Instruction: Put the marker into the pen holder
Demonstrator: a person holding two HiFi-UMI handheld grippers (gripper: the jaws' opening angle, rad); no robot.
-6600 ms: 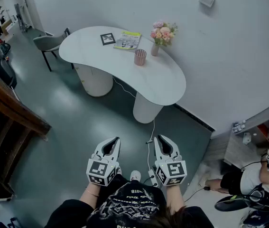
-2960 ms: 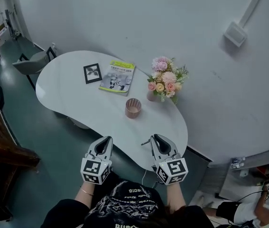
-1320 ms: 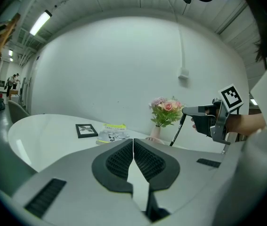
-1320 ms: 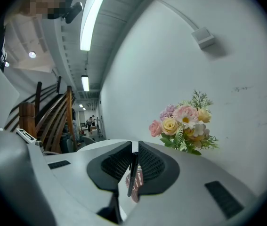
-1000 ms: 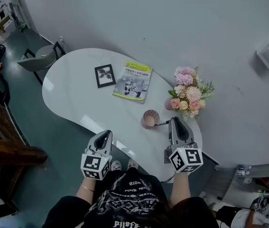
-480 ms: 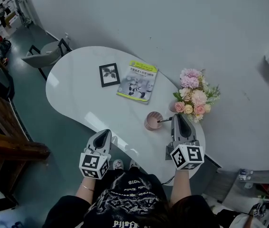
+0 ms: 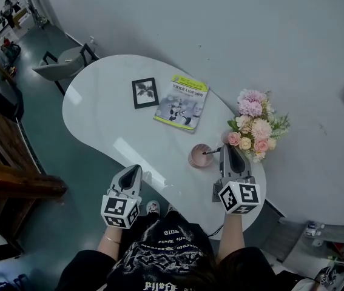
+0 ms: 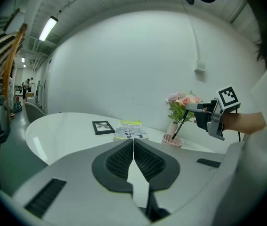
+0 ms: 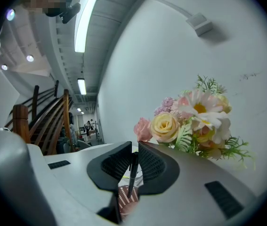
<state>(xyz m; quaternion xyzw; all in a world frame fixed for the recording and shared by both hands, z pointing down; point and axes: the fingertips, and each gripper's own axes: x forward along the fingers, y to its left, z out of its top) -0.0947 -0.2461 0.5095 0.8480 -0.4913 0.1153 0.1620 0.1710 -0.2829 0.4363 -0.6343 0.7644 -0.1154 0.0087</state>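
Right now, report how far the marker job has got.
Done: the right gripper is clamped on the marker and holds it above the pink pen holder. In hand: the marker hangs tip down at the holder's mouth. Left: lower it in and open the jaws. The left gripper is shut and empty, off to the side.

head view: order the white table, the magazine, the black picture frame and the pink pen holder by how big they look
1. White kidney-shaped table.
2. Yellow-topped magazine.
3. Black-framed picture and ribbed pink pen holder look about alike; the frame is perhaps slightly larger, too close to rank.
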